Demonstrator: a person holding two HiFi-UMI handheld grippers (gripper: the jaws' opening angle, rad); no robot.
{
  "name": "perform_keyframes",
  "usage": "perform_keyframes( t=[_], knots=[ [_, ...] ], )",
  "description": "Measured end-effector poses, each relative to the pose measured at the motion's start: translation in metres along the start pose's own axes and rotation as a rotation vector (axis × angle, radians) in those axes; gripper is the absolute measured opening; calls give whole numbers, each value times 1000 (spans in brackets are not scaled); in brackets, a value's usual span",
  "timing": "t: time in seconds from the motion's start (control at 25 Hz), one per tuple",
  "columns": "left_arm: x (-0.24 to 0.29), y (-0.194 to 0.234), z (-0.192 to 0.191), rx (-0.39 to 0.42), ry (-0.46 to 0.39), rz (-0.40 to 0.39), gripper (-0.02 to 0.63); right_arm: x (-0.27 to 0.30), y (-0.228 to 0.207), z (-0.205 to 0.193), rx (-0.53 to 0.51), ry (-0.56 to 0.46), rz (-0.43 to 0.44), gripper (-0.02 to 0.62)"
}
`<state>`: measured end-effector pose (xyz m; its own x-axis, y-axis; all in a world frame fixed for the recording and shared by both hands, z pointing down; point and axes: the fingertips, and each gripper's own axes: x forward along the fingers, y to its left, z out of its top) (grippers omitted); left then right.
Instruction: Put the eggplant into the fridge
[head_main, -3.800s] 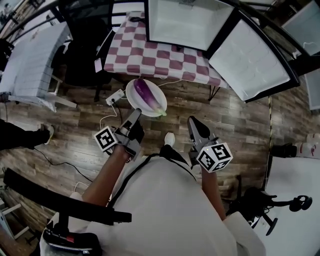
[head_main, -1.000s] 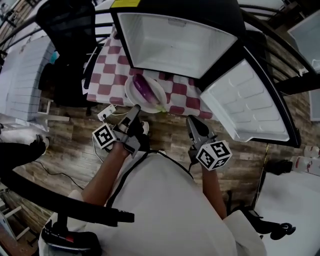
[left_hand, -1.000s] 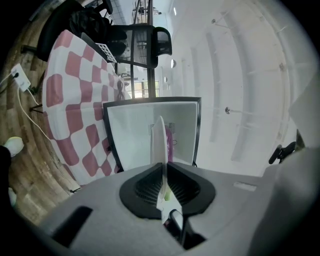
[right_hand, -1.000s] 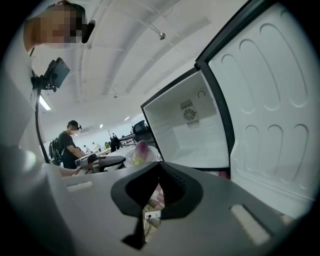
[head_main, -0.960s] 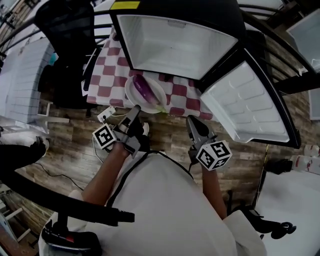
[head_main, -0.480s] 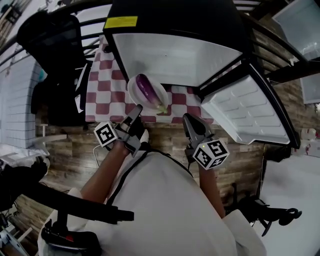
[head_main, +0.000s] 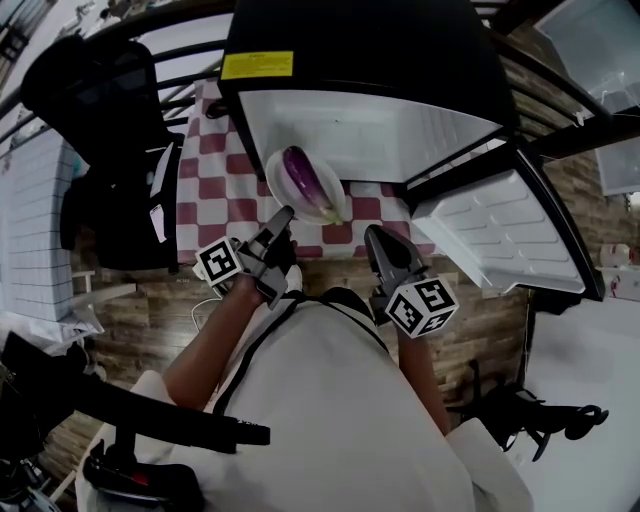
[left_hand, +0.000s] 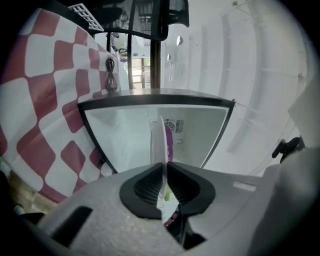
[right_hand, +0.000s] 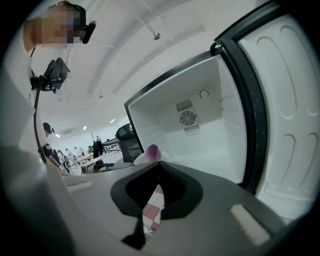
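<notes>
Step in hand: the carry to the fridge. The long purple eggplant (head_main: 308, 178) lay on a round white plate (head_main: 274, 176), and the left gripper (head_main: 282, 217) was clamped on the plate's near rim. In the left gripper view the thin white edge ran straight up between the two dark pads, with the eggplant a purple sliver just beyond it.

The plate was in the air just in front of the open black fridge with a bare white interior (head_main: 370, 130), above the red-and-white checked tablecloth (head_main: 215, 190). Judged not yet inside: the load sat at the mouth of the cavity, over the lower front edge.

The right gripper (head_main: 377, 237) had its jaws together on nothing. It was beside the plate, apart from it, and pointed toward the cavity. The white-lined fridge door (head_main: 500, 230) stood swung wide to the right, clear of the path.

Next move, as judged: push the plate forward and level onto the fridge floor, keeping it flat so the eggplant does not roll off, and only then let go of the rim.
</notes>
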<state>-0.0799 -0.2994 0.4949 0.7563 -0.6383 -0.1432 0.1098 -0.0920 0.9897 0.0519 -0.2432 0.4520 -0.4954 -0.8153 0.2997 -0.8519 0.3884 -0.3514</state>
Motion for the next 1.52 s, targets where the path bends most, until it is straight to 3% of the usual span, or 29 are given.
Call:
perform_keyframes(
  t=[0.56, 1.12, 1.52],
  knots=[
    [30, 5, 27, 11, -3, -8, 35, 38, -11, 17, 0, 6, 38, 7],
    [57, 37, 40, 3, -120, 17, 35, 69, -36, 32, -81, 101, 188, 6],
    [85, 77, 53, 5, -180, 6, 34, 65, -61, 27, -91, 155, 208, 8]
  ],
)
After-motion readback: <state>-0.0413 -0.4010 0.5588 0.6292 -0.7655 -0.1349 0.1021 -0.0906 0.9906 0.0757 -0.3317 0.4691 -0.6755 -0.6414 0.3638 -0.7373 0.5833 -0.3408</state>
